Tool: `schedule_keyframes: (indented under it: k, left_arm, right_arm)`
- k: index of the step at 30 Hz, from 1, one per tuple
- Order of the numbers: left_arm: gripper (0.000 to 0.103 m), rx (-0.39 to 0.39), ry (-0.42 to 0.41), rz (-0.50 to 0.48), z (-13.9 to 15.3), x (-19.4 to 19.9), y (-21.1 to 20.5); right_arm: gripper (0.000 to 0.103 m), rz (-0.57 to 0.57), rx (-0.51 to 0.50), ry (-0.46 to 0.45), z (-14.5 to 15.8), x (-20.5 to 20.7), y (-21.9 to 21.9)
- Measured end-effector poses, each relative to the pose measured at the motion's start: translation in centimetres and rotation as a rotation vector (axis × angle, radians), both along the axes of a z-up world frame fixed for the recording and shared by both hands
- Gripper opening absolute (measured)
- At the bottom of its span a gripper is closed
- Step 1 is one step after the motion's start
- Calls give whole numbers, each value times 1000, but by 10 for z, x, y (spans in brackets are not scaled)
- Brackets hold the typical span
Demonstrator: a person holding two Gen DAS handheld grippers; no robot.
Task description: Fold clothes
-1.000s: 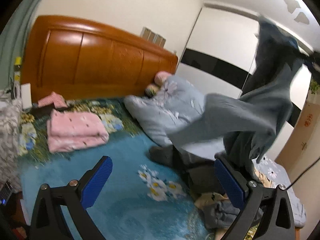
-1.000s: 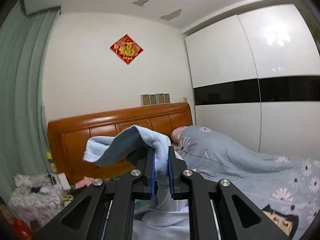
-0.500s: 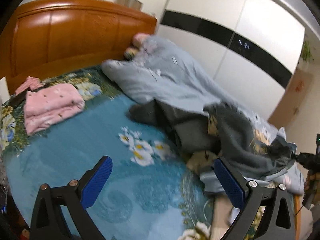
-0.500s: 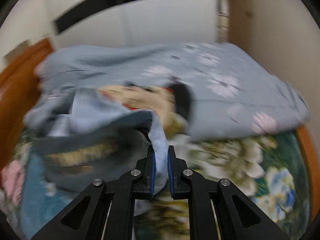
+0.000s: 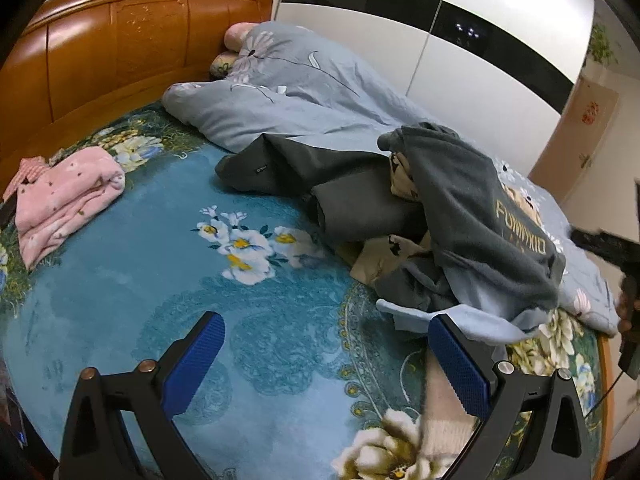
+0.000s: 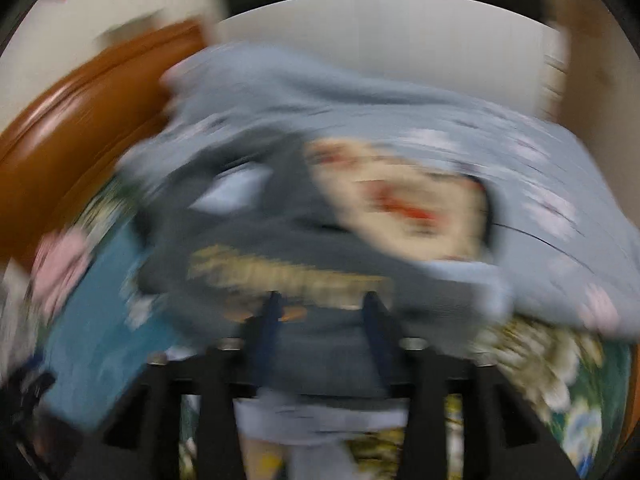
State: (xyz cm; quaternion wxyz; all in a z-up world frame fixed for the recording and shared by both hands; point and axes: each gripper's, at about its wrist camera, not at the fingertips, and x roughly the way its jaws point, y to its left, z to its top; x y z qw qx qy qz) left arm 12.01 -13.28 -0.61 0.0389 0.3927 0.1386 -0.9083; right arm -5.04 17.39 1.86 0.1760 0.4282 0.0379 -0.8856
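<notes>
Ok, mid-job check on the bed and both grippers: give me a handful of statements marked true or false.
1. The left gripper is open and holds nothing. True.
2. The grey sweatshirt with gold lettering hangs in the air. False: it lies draped over the pile of clothes on the bed.
3. The pink garment lies on the blue floral bedspread near the wooden headboard. True.
4. The right gripper is clamped shut on the cloth. False: its fingers stand apart, though the view is blurred.
5. The dark trousers lie on top of the pink garment. False: they lie apart from it, beside the grey-blue duvet.
</notes>
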Motion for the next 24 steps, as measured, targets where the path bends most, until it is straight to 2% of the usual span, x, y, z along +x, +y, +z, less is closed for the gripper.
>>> schedule_keyframes:
  k: [2, 4, 7, 8, 10, 11, 12, 14, 18, 21, 24]
  left_arm:
    - [103, -6, 2, 11, 2, 2, -3]
    - [103, -4, 7, 25, 4, 4, -7]
    - [103, -6, 9, 38, 5, 6, -12]
    - [103, -6, 8, 39, 4, 6, -12]
    - [103, 1, 2, 33, 1, 5, -11]
    - [103, 6, -3, 29, -1, 5, -10]
    - [103, 7, -7, 24, -3, 4, -9]
    - [103, 3, -14, 8, -6, 3, -5]
    - [103, 11, -15, 10, -7, 4, -8]
    - [103, 12, -10, 34, -5, 5, -15]
    - [103, 10, -8, 64, -4, 7, -23]
  right_arm:
    - [48, 106, 86, -7, -17, 11, -35]
    - [48, 151, 194, 1, -37, 22, -53]
    - [47, 89, 393, 39, -65, 31, -50]
    - [47, 57, 423, 44, -69, 31, -43]
    - [23, -17, 439, 32, -72, 28, -26]
    - [2, -65, 434, 20, -72, 25, -15]
    - [1, -99, 411, 14, -69, 24, -6]
    - [1, -137, 372, 51, -48, 20, -2]
    - [0, -150, 350, 246, 17, 4, -26]
    - [0, -110, 295, 423, 84, -19, -69]
    - [0, -30, 202, 540, 143, -48, -126]
